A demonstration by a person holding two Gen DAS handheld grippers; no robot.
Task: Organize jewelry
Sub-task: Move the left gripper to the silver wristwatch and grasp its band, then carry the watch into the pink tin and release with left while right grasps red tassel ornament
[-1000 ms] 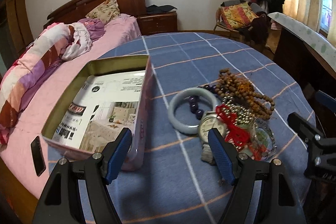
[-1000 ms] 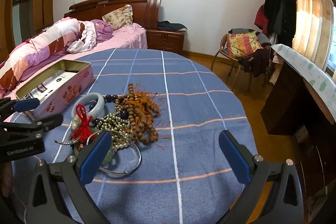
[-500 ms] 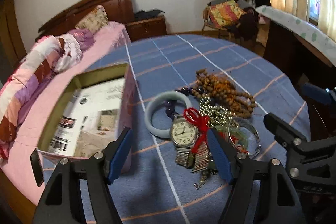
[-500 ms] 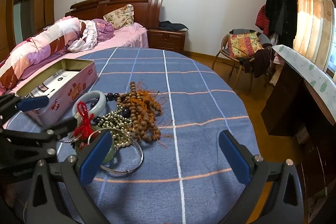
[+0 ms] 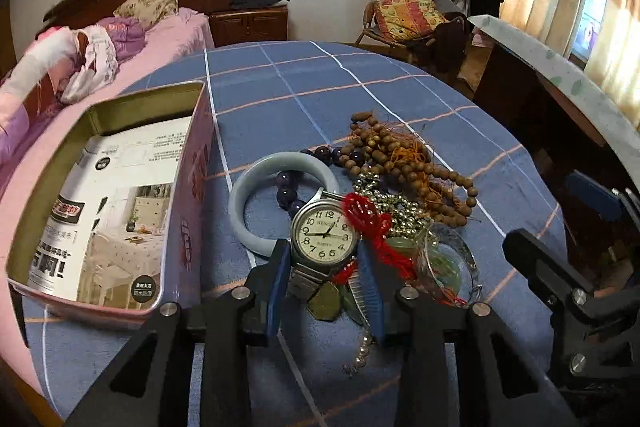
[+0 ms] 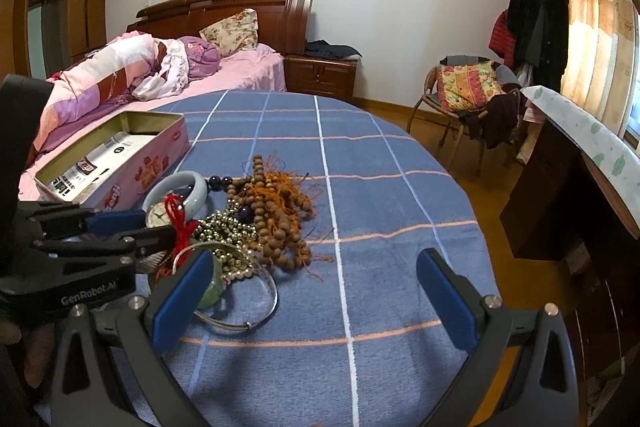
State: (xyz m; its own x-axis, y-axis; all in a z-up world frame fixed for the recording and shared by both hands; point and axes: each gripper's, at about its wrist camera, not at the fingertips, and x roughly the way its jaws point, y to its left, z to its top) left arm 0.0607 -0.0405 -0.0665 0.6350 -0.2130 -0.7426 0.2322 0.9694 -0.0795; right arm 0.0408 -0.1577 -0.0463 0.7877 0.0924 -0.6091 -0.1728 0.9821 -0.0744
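My left gripper (image 5: 325,277) is closing its fingers around the wristwatch (image 5: 324,235), not yet pinching; I'd centre on the case, clear of the red cord (image 5: 370,223). Right gripper (image 6: 316,301) gapes empty.

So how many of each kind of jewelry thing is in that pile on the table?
Watch: 1
Pale jade bangle: 1
Thin silver bangle: 1
Wooden bead strands: 1 tangled bunch
Purple bead string: 1
Metallic bead string: 1
Red knotted cord: 1
Total: 7

watch (image 5: 325,235): 1 | jade bangle (image 5: 256,183): 1 | tin box (image 5: 188,187): 1 | bead strings (image 5: 404,163): maybe 3, tangled
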